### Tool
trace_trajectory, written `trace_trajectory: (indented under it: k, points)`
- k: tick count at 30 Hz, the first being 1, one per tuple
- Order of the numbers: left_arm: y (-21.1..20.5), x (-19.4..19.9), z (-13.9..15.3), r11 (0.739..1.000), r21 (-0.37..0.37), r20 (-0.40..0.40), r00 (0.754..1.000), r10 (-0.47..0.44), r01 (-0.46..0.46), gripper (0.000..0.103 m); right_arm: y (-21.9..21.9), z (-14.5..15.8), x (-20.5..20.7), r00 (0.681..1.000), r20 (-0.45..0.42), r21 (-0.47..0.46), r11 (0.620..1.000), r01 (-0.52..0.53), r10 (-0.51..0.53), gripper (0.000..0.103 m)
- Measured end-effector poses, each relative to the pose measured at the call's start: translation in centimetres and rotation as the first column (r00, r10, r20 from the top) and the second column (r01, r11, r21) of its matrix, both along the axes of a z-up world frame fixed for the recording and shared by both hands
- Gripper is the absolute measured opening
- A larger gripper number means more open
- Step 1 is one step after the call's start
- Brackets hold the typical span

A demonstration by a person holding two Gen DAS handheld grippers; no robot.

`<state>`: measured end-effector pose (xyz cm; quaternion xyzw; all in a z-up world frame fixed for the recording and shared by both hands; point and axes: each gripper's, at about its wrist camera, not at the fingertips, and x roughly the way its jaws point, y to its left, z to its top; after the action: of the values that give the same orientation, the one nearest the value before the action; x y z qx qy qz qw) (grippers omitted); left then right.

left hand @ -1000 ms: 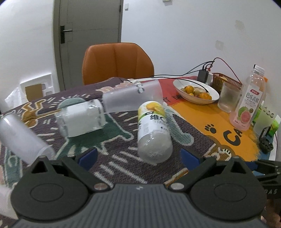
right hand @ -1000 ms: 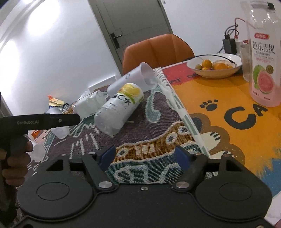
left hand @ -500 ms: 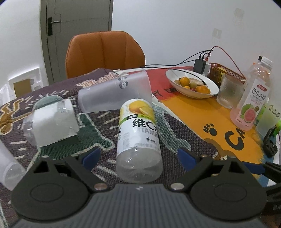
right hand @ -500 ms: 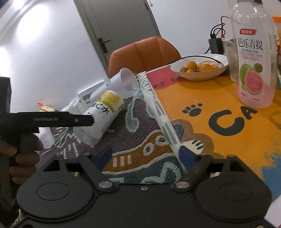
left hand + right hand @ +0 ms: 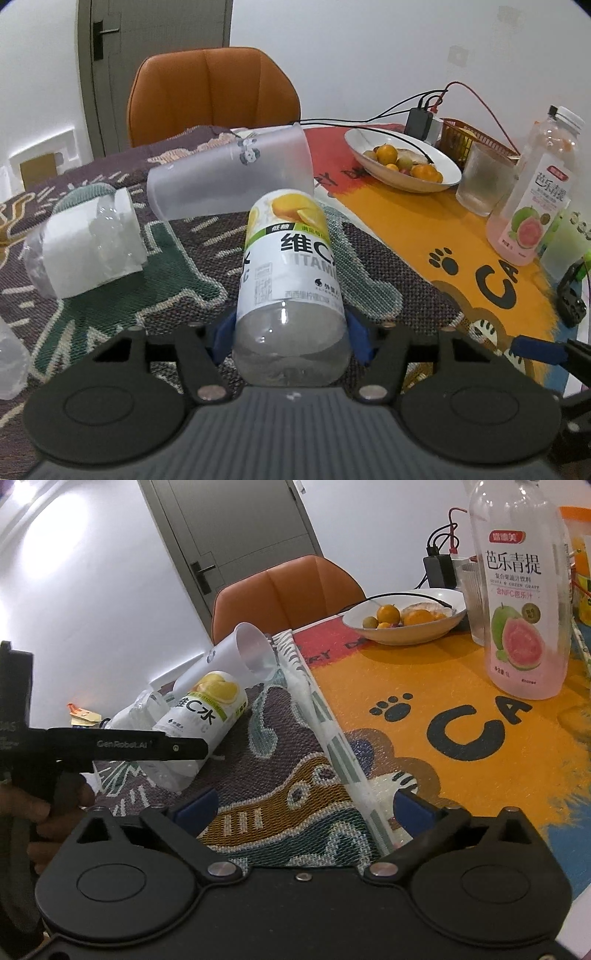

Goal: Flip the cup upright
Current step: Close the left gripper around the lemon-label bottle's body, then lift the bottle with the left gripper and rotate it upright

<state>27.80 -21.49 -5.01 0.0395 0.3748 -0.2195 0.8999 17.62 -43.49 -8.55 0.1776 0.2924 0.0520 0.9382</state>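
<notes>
A frosted plastic cup (image 5: 229, 181) lies on its side on the patterned cloth, its mouth toward the right; it also shows in the right wrist view (image 5: 236, 657). In front of it lies a clear vitamin C bottle (image 5: 291, 266) with a yellow and white label, also in the right wrist view (image 5: 199, 716). My left gripper (image 5: 291, 338) has its blue pads against both sides of the bottle's base. My right gripper (image 5: 306, 806) is open and empty above the cloth's edge, to the right of the bottle.
A clear bottle with a white label (image 5: 85, 247) lies at the left. A fruit bowl (image 5: 402, 162), a glass (image 5: 484, 181) and a guava drink bottle (image 5: 535, 199) stand on the orange mat at the right. An orange chair (image 5: 210, 96) stands behind the table.
My left gripper has moved forward and its fingers have closed from wide open onto the base of the vitamin C bottle. My right gripper has drifted slightly, staying open.
</notes>
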Motion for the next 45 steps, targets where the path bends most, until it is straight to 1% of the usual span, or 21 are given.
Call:
trace_trajectory:
  k: [4,10,18,24,29,35,45]
  points:
    - [0.5,-0.8,0.7,1.0,-0.003,0.021,1.0,0.006,-0.006,0.061,0.2,0.2,-0.2,1.0,0.009,0.011,1.0,-0.006,0.006,0.103]
    - [1.4,-2.4,1.3,1.0,-0.006,0.022,1.0,0.009,-0.009,0.061,0.7,0.5,-0.8,1.0,0.018,0.03,0.999,-0.019,0.018,0.103]
    - [3.4,-5.2,1.7,1.0,-0.006,0.019,0.999,0.027,-0.027,0.061,2.4,0.9,-1.4,0.997,0.034,0.045,0.997,-0.07,0.068,0.103]
    - [5.3,-7.1,1.9,0.999,-0.014,0.018,0.998,0.053,-0.053,0.061,3.8,1.0,-1.7,0.994,0.03,0.067,0.992,-0.107,0.106,0.103]
    - [7.1,-8.7,2.1,0.996,-0.041,0.012,0.997,0.074,-0.074,0.061,4.9,1.0,-1.8,0.99,0.019,0.101,0.985,-0.142,0.141,0.103]
    - [9.5,-10.8,2.9,0.991,-0.085,0.038,0.994,0.105,-0.101,0.061,7.0,1.2,-2.1,0.982,0.02,0.1,0.977,-0.19,0.189,0.103]
    - [13.2,-14.6,3.9,0.982,-0.121,0.068,0.986,0.152,-0.143,0.061,10.5,1.5,-2.7,0.964,0.019,0.089,0.96,-0.267,0.266,0.103]
